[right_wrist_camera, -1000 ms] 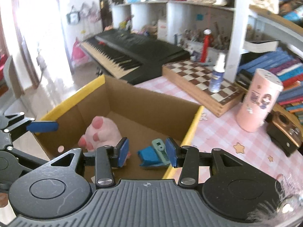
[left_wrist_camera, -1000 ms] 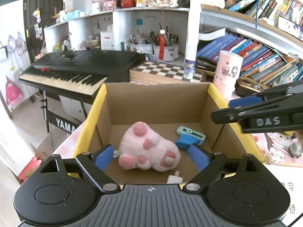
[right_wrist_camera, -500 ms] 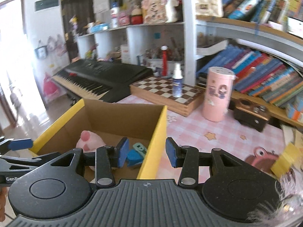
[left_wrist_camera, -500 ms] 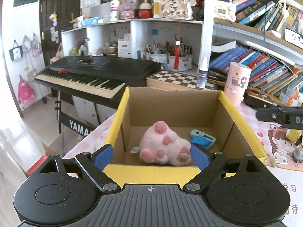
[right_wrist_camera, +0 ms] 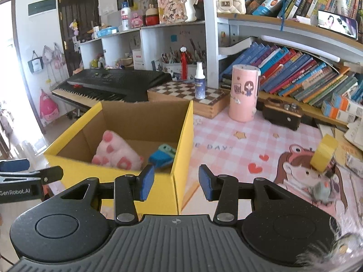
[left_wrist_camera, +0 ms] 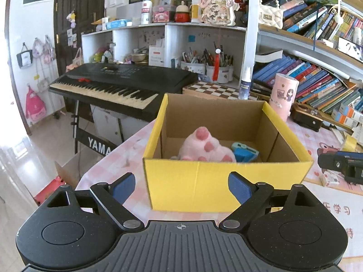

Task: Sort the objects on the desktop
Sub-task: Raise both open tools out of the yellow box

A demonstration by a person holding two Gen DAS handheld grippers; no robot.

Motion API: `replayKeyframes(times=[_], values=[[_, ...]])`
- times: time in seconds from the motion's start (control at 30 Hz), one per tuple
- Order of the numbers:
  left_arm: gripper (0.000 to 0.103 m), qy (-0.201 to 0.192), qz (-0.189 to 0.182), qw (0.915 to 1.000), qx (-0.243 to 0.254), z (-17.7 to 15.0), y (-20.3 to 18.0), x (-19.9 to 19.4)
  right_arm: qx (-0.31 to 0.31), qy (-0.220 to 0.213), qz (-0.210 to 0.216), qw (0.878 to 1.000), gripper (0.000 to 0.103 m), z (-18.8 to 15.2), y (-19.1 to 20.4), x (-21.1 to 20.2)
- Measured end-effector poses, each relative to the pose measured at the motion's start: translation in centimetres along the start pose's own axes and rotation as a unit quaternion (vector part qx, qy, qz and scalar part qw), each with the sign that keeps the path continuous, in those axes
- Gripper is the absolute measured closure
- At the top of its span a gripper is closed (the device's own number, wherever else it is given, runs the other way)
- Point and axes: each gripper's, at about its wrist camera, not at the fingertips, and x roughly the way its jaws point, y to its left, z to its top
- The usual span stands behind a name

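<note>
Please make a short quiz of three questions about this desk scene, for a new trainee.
1. True or false: the pink plush toy lies inside the yellow box.
2. What stands on the chessboard? A) the spray bottle B) a mug C) a lamp
3. Fill in: beside the plush toy in the box lies a ____ gadget.

Key: 1 true; 2 A; 3 blue. Both grippers, left gripper and right gripper, are empty, with fingers apart.
</note>
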Motion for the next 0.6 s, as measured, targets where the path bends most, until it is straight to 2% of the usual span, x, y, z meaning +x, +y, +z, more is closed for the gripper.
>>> replayKeyframes(times=[0.6], values=[[0.011, 0.0, -0.017, 0.9997, 0.016, -3.3, 0.6, -4.3, 0.018, 0.01, -0.018, 1.0, 0.061, -5.0, 2.6, -5.5]])
